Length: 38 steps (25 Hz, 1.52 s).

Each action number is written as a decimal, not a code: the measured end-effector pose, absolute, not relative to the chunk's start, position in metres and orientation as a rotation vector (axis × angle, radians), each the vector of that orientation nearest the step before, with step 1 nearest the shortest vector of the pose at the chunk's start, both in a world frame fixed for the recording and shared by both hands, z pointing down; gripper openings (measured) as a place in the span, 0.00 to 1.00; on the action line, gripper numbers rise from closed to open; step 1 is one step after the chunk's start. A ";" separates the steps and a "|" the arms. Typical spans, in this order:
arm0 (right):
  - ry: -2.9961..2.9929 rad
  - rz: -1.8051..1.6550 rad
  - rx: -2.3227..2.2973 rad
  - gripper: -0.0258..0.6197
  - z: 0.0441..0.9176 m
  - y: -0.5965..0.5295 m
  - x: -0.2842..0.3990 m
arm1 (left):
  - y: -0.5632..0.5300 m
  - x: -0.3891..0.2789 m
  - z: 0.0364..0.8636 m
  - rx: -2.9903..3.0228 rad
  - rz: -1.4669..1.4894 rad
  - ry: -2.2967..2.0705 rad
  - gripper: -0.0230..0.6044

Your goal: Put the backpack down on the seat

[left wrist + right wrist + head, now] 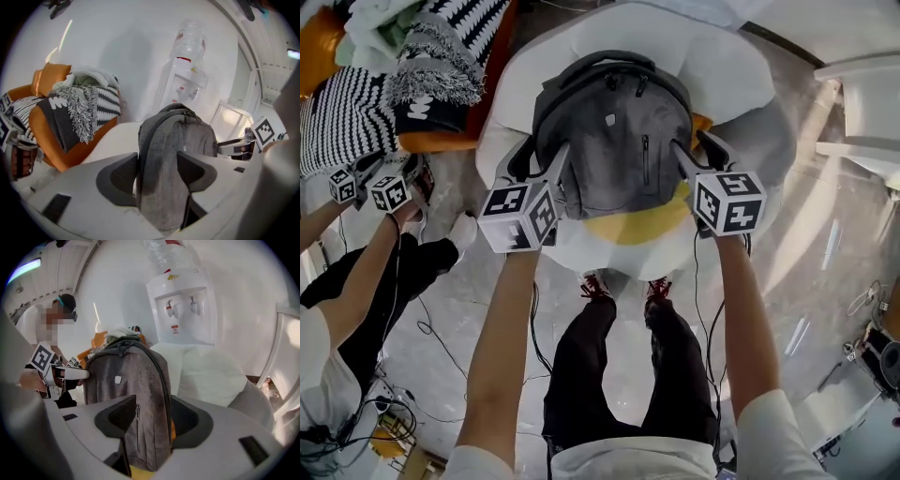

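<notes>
Left tool [546, 157], right tool [694, 150] wide, straddling soft grey backpack [614, 131] sides on puffy white seat [722, 66].

One backpack [614, 131] between two grippers, the left gripper [542, 159] and the right gripper [698, 150]; one seat [712, 56] under it; one water dispenser [180, 305] beyond (one orange chair [47, 126] off the left gripper's outer side).
</notes>
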State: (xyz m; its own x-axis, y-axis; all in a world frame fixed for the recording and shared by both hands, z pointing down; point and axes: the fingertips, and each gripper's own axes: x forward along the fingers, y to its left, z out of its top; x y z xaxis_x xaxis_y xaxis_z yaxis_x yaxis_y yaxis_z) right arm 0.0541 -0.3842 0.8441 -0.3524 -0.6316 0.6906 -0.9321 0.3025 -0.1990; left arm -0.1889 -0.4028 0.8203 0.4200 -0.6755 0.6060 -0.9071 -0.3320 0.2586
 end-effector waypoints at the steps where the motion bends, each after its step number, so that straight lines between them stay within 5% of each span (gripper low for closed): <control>1: -2.086 0.799 1.383 0.37 0.840 -0.380 0.055 | -0.399 -0.192 0.819 2.091 0.522 -1.343 0.48; 17: -2.118 0.794 1.435 0.36 0.763 -0.313 0.074 | -0.329 -0.156 0.748 2.266 0.661 -1.256 0.48; 38: -2.138 0.494 1.483 0.28 0.616 -0.256 0.095 | -0.263 -0.091 0.624 2.486 0.588 -1.102 0.19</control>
State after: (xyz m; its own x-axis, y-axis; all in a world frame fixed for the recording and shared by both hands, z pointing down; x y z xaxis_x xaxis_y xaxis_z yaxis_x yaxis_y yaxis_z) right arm 0.0953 -0.2560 0.6162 -0.2913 -0.7617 0.5787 -0.9385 0.3449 -0.0184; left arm -0.0905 -0.2635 0.6242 0.6097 -0.6111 0.5049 -0.7598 -0.6320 0.1526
